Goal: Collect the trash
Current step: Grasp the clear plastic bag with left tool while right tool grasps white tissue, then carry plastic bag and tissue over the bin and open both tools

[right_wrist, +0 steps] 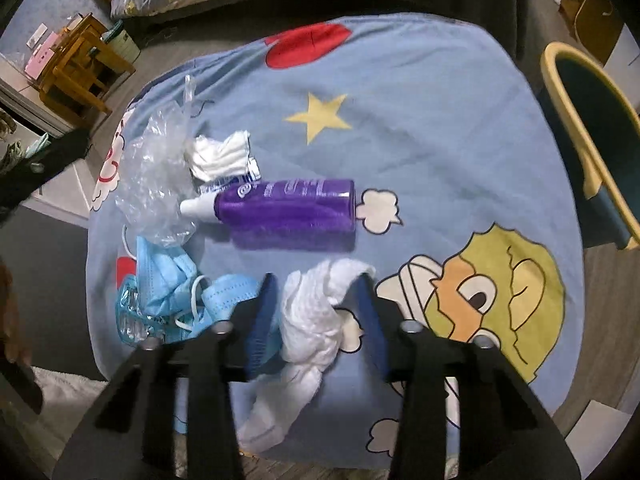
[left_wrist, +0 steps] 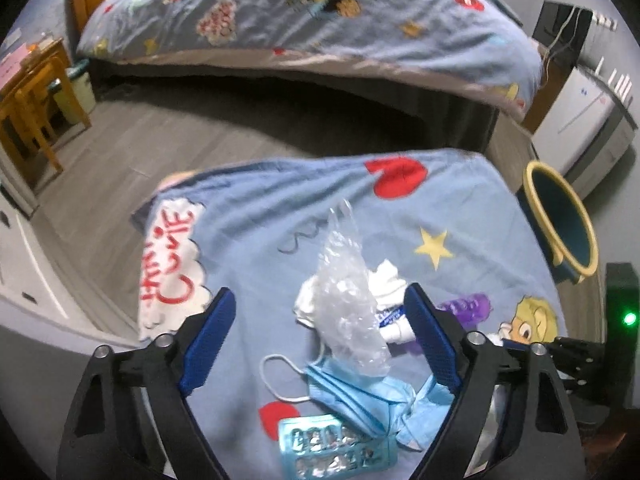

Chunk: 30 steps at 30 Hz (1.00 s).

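Both jaws stood apart: the left gripper (left_wrist: pixel 320 324) hung spread over a clear plastic wrapper (left_wrist: pixel 352 312), gripping nothing, while the right gripper (right_wrist: pixel 316 312) straddled a crumpled white tissue (right_wrist: pixel 316 320) without pinching it. From left to right on the blue cartoon cloth (right_wrist: pixel 440 128) lay the wrapper, blue face masks (right_wrist: pixel 176 280), a purple bottle (right_wrist: pixel 288 204), then the tissue. A yellow-rimmed bin (right_wrist: pixel 592 140) stood just beyond the cloth's right edge.

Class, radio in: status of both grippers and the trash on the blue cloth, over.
Left gripper open over clear plastic wrap. Right gripper straddling white tissue wad, grip unconfirmed. Purple bottle, blue masks, blister pack lying loose. Bin at right, unobstructed.
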### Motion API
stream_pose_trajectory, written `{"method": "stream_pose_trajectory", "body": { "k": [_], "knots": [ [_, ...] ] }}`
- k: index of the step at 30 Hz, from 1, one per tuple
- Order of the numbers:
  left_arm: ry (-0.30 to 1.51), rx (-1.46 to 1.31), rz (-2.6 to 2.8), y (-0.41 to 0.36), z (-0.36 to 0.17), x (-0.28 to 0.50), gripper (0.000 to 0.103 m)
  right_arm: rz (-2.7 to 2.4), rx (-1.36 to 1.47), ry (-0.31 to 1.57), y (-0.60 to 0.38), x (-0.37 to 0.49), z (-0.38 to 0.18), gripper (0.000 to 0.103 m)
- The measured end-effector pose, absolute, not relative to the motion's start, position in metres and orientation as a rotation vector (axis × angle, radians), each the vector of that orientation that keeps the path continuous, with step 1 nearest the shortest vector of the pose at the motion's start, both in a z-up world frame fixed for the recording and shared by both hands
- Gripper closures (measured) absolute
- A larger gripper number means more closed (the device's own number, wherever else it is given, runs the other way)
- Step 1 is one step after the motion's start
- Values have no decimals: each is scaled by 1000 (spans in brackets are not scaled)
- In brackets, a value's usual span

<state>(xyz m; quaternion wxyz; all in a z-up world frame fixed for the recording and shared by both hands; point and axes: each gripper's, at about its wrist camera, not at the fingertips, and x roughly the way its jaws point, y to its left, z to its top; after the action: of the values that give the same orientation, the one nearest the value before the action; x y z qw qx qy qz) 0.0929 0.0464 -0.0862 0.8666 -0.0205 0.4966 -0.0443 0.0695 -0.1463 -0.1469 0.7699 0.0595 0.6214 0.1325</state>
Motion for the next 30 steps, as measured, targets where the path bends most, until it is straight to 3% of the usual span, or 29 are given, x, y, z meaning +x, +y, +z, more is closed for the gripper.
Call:
{"method": "stream_pose_trajectory", "body": {
  "k": [1,3,5,7,10,22,30],
  "knots": [
    [1054,-36,-97,44,-91,94,24,290,129,1350,-147,70,-147,87],
    [1102,-29,-111,37,-105,97,39,295,130,1341,-149,72,-145,92],
    [1147,-36,-129,34,-114,100,65,304,132,1329,-149,73,-142,95],
    [1165,-33,-134,33,-118,101,83,310,140,1314,-151,75,-138,96],
    [1153,-35,-139,32,-115,101,95,324,146,1278,-152,78,-127,96],
    [924,-27,-113,32,-50,94,97,357,159,1122,-155,89,-77,97],
    [872,-26,-136,27,-32,96,97,353,196,1032,-177,102,-41,97]
  ]
}}
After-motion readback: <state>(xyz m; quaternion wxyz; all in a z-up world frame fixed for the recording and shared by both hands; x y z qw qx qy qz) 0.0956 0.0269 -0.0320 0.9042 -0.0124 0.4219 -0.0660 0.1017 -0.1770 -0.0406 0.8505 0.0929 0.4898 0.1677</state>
